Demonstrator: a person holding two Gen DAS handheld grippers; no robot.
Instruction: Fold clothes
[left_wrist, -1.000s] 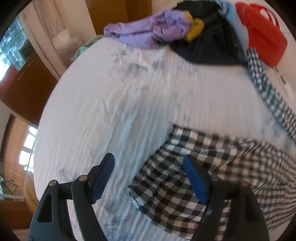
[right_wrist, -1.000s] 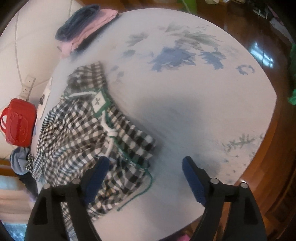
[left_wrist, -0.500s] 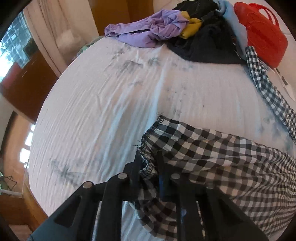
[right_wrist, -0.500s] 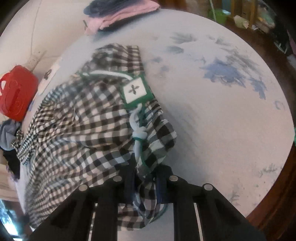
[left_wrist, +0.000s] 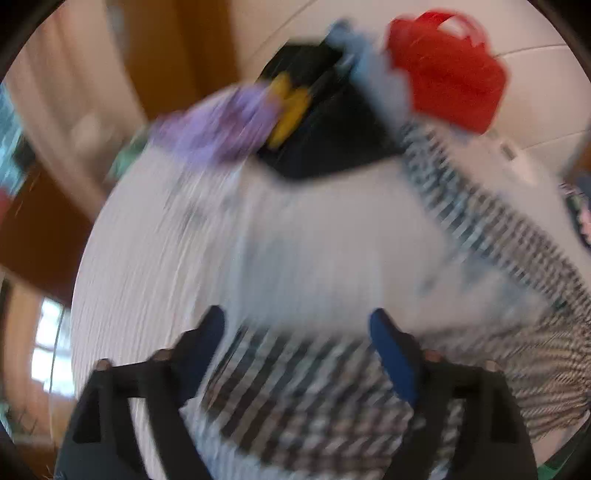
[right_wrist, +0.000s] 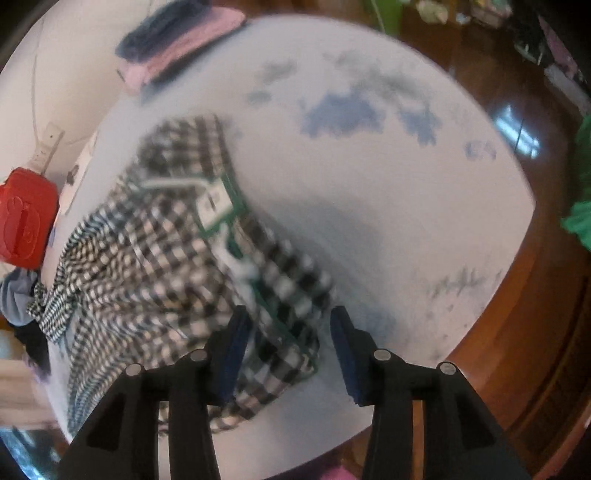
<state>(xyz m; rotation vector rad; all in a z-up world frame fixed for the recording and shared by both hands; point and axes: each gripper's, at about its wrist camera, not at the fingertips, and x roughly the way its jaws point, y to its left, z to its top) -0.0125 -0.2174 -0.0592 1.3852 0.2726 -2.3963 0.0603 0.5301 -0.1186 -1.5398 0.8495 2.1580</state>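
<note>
Both claws, clamped on the checked cloth half a second ago, now stand parted with the fabric let go.

Left wrist view, heavily blurred: left claw (left_wrist: 297, 339) released, blue-padded fingers (left_wrist: 393, 360) spread wide above a near edge of the black-and-white checked garment (left_wrist: 306, 398), which lies on the round desk (left_wrist: 177, 266) covered in pale cloth. One checked strip (left_wrist: 491, 214) runs from the right side toward the far rim. Far rim holds a heap of clothes: purple garment (left_wrist: 218, 129), yellow piece (left_wrist: 290, 109), black garment (left_wrist: 328, 140), light blue piece (left_wrist: 376, 74). Red bag (left_wrist: 448, 72) sits just beside the heap.

Right wrist view: right claw (right_wrist: 288, 332) released, jaws apart, straddling the near corner of the checked garment (right_wrist: 147, 266) without gripping it. Garment lies bunched on the left half of the desk (right_wrist: 388, 221); green trim with a white patch (right_wrist: 216, 201) and white cord (right_wrist: 232, 258) face up. Blue leaf print (right_wrist: 343, 114) marks the desk cloth. Folded pink and dark blue stack (right_wrist: 177, 37) rests at the far edge. Red bag (right_wrist: 26, 218) at left; wooden floor (right_wrist: 546, 332) beyond.
</note>
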